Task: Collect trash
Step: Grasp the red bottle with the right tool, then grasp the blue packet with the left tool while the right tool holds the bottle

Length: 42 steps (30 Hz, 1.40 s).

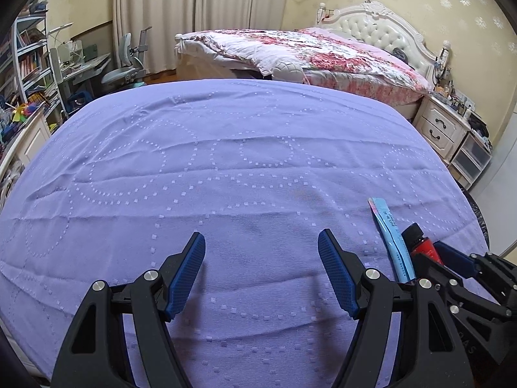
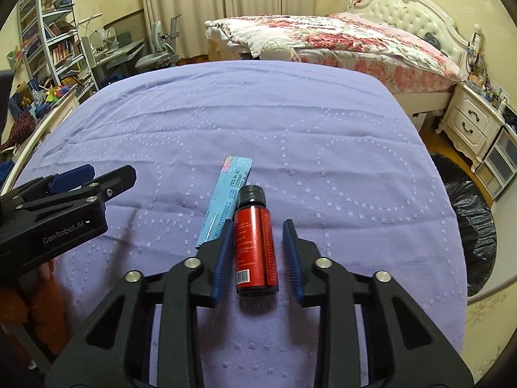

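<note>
Red bottle (image 2: 255,242) w/ black cap lies on the purple cloth (image 2: 290,123) of the worktop, between the jaws of the right gripper (image 2: 258,252). Left pad sits against the bottle's side; right pad stands just clear of it, gap visible. So jaws released, not yet gripping. Blue sachet (image 2: 226,200) lies just left of the bottle, its lower end under the left jaw, upper end past the cap. Left gripper (image 1: 261,271) hovers over bare cloth, jaws released wide, nothing between them. Black bin bag (image 2: 468,226) off the worktop's right edge.
</note>
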Motion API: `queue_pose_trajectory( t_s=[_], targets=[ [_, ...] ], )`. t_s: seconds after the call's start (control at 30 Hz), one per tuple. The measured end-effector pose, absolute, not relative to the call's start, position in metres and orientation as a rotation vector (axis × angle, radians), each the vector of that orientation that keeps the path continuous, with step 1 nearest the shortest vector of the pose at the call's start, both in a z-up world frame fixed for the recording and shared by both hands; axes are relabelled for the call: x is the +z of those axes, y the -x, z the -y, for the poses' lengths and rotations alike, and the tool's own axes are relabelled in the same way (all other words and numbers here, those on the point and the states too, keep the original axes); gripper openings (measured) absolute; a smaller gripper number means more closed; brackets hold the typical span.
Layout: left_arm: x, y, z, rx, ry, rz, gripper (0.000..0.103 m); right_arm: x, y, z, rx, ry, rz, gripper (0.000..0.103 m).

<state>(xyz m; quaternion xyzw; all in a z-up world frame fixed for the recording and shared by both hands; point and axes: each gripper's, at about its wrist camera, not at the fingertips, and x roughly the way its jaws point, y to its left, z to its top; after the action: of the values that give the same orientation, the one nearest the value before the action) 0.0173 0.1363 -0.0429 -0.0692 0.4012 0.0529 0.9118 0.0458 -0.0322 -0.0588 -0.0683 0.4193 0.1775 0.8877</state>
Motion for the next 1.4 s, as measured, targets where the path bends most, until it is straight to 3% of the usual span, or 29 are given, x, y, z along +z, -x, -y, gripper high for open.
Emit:
queue_pose_trajectory(
  t_s=[0.83,0.9,1.07,1.2,1.4],
  targets=[
    [-0.050,-0.041,-0.064,-0.053,0.074,-0.883,0.069,-0.062,-0.068,0.110,0.219,0.054,-0.862,0.023],
    [-0.051,-0.041,-0.063,-0.061,0.074,-0.893,0.056,-0.062,-0.068,0.109,0.223,0.053,-0.859,0.023],
    [-0.052,-0.038,-0.057,-0.084,0.051,-0.891,0.042,-0.062,-0.068,0.112,0.233,0.045,-0.856,0.023],
    [-0.052,-0.036,-0.054,-0.096,0.043,-0.884,0.015,-0.062,-0.068,0.114,0.237,0.037,-0.852,0.023],
    [-0.049,-0.035,-0.048,-0.125,0.046,-0.873,0.014,-0.060,-0.067,0.118,0.235,0.021,-0.842,0.023]
  ],
)
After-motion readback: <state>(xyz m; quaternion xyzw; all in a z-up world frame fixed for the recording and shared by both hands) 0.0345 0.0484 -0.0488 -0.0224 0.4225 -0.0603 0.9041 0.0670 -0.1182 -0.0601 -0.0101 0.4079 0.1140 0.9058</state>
